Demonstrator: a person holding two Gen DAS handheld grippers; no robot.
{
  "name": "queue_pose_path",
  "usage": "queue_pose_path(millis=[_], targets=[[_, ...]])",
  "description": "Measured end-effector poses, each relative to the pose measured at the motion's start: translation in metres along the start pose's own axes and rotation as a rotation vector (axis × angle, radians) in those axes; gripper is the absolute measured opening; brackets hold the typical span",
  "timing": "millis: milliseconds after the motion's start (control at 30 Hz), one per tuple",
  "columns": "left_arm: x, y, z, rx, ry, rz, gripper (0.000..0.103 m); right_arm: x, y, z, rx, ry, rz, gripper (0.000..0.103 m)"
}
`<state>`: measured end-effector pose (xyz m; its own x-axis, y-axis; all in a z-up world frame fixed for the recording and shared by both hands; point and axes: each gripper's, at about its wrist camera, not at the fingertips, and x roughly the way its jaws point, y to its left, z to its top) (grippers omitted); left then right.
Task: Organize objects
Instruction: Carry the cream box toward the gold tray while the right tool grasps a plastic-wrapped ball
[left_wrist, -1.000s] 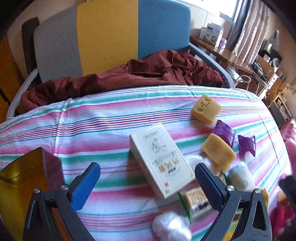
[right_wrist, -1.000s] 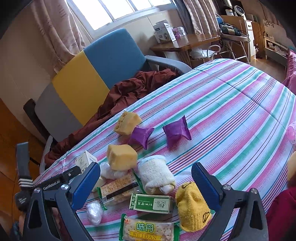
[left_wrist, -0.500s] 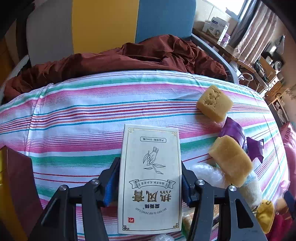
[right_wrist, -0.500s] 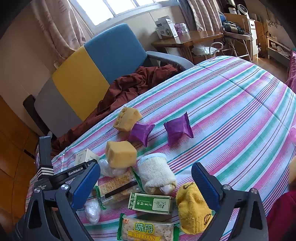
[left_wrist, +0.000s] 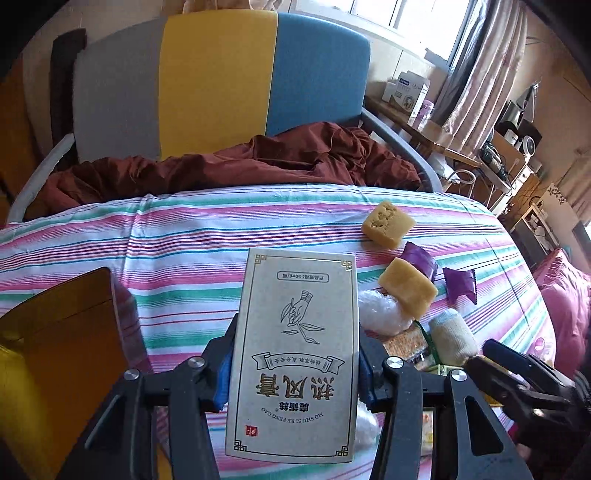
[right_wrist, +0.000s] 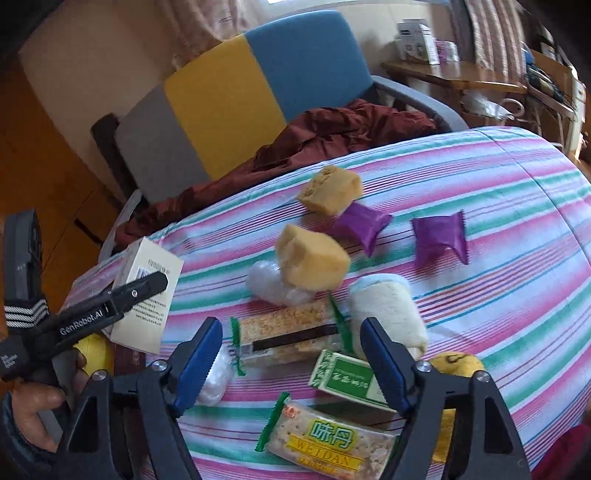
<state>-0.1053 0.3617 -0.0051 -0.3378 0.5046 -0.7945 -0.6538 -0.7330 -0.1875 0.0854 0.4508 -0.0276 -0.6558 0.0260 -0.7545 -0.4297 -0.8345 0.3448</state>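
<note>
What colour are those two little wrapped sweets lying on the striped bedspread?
Purple, both sweet wrappers. The right wrist view shows them best.

A lived-in bedroom of a home. A bed (left_wrist: 184, 236) spread with a pink, green and white striped sheet fills the middle of the left wrist view, snacks and rolled socks strewn over it toward 4 o'clock. At 12 o'clock stands a padded chair (left_wrist: 221, 74) in grey, yellow and blue panels, a rust-red quilt (left_wrist: 258, 162) heaped on its seat. At 1 o'clock, daylight comes through a window (left_wrist: 424, 22) hung with patterned curtains (left_wrist: 480, 66). Beneath it, toward 2 o'clock, a wooden desk (left_wrist: 432, 129) carries a white carton (left_wrist: 406, 90); further right, shelves crowded with small appliances and cables. Wooden flooring (right_wrist: 48, 155) shows at 9 o'clock in the right wrist view.
</note>
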Motion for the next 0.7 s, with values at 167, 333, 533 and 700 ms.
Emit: queue_pose_path(millis=[167, 333, 533, 700], targets=[[-0.039, 0.025, -0.023, -0.025, -0.032, -0.001, 0.052, 0.018, 0.044, -0.017, -0.197, 0.087, 0.022, 0.067], [-0.073, 0.059, -0.048, -0.053, -0.062, 0.040, 0.052, 0.037, 0.072, -0.028, -0.308, 0.148, 0.006, 0.063], [-0.101, 0.112, -0.078, -0.125, -0.067, 0.110, 0.052, 0.067, 0.089, -0.034, -0.375, 0.211, -0.038, 0.044], [-0.121, 0.152, -0.111, -0.204, -0.065, 0.155, 0.052, 0.080, 0.094, -0.043, -0.440, 0.221, -0.075, 0.034]])
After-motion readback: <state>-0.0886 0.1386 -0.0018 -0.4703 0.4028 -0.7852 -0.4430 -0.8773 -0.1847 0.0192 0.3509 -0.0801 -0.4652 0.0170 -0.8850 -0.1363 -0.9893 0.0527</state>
